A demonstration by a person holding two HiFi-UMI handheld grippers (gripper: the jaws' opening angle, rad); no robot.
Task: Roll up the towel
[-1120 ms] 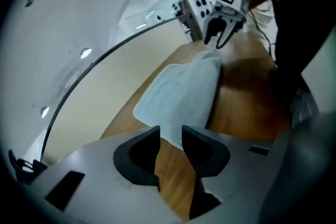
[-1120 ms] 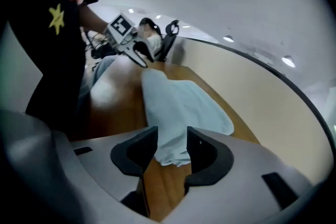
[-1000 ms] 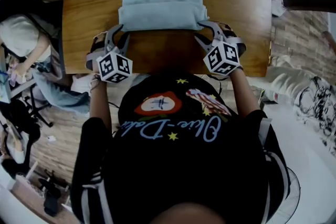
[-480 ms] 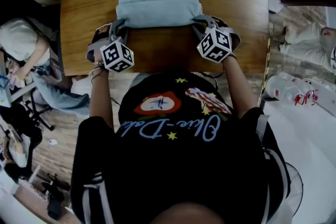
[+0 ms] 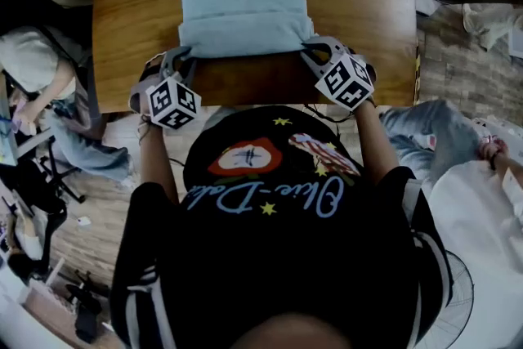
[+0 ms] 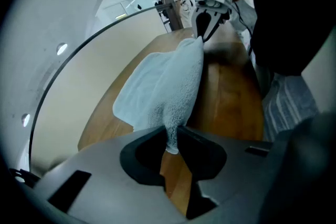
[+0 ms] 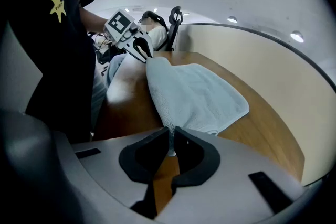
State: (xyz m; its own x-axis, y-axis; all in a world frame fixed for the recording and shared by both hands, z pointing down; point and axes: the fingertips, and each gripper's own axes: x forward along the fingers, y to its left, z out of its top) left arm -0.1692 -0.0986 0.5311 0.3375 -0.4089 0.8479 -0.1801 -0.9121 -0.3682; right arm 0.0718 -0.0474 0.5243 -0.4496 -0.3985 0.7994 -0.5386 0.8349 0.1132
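A light blue towel lies on the wooden table, its near edge folded over into a thick band. My left gripper pinches the band's near left corner; the towel runs up from between its jaws. My right gripper pinches the near right corner, a thin strip of towel caught in its jaws. Both pairs of jaws have just been closing with towel between them. The held edge is lifted a little off the wood between the two grippers.
The table's near edge runs just behind the grippers, against my body. A seated person is on the floor side at the left, and someone's legs lie at the right. A beige wall borders the table's far side.
Both grippers went from open beside the folded band to shut on its near corners. The right gripper rolled as it closed. The band's near edge now rides slightly higher.
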